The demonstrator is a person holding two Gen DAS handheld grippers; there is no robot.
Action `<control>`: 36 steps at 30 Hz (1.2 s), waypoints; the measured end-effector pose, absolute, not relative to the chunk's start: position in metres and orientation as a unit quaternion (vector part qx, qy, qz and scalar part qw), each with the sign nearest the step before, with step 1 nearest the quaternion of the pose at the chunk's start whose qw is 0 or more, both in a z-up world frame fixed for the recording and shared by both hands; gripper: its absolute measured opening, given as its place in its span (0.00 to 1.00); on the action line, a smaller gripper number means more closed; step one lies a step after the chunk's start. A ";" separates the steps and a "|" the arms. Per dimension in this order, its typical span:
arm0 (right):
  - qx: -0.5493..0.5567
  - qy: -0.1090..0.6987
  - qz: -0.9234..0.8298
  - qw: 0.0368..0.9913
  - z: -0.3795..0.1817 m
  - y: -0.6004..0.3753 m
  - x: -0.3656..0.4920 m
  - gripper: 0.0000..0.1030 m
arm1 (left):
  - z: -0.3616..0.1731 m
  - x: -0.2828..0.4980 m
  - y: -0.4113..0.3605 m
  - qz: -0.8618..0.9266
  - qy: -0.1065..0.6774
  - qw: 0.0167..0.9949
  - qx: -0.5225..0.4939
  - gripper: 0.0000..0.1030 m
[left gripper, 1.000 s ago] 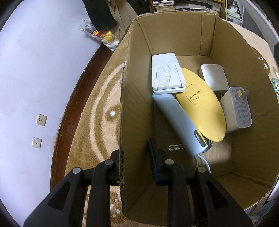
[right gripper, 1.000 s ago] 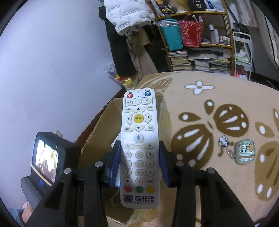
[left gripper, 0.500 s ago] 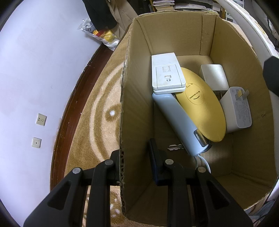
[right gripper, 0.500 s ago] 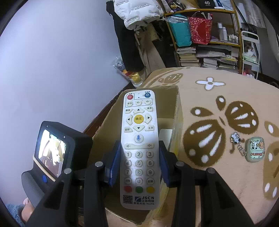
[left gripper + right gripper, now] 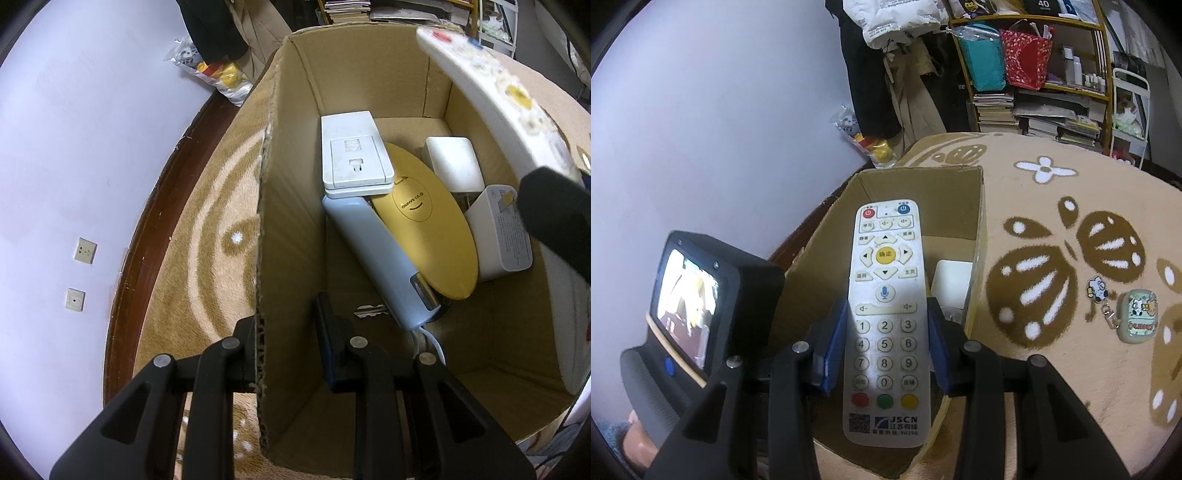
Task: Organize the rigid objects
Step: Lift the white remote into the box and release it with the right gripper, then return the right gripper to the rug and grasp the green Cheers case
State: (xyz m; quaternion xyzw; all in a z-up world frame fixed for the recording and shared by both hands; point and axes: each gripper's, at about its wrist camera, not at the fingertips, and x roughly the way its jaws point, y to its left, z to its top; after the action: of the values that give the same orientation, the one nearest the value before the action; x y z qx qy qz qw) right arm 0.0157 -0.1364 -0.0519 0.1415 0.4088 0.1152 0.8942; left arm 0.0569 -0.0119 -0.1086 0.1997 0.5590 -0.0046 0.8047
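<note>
The right tool (image 5: pixel 886 350) clamped a white rectangular plastic remote control (image 5: pixel 885 317) over the open brown cardboard box (image 5: pixel 975 258); the left tool (image 5: pixel 286 332) pinched the box's near wall edge, bare floor showing beside a yellow oval plastic device (image 5: pixel 424 221).

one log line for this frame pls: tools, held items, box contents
left tool: shut on cardboard box wall | right tool: shut on white remote, above box | in box: wall socket, yellow disc, white chargers, key
</note>
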 end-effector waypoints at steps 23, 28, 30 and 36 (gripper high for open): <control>0.112 0.385 0.092 0.912 -0.044 -0.141 0.014 0.43 | -0.104 0.059 -0.008 -0.005 0.563 0.802 0.199 0.23; 0.120 0.372 0.069 0.918 -0.039 -0.157 0.014 0.58 | -0.104 0.060 -0.007 -0.005 0.563 0.802 0.199 0.23; 0.118 0.367 0.050 0.921 -0.037 -0.166 0.015 0.65 | -0.104 0.060 -0.007 -0.005 0.563 0.802 0.200 0.23; 0.116 0.361 -0.005 0.925 -0.037 -0.198 0.021 0.88 | -0.104 0.060 -0.008 -0.004 0.563 0.802 0.200 0.23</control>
State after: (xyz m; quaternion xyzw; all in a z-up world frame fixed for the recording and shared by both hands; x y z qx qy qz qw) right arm 0.0213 -0.1980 -0.0370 0.1158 0.3606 -0.0047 0.9255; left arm 0.0597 -0.0081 -0.1040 0.1998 0.5630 -0.0045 0.8019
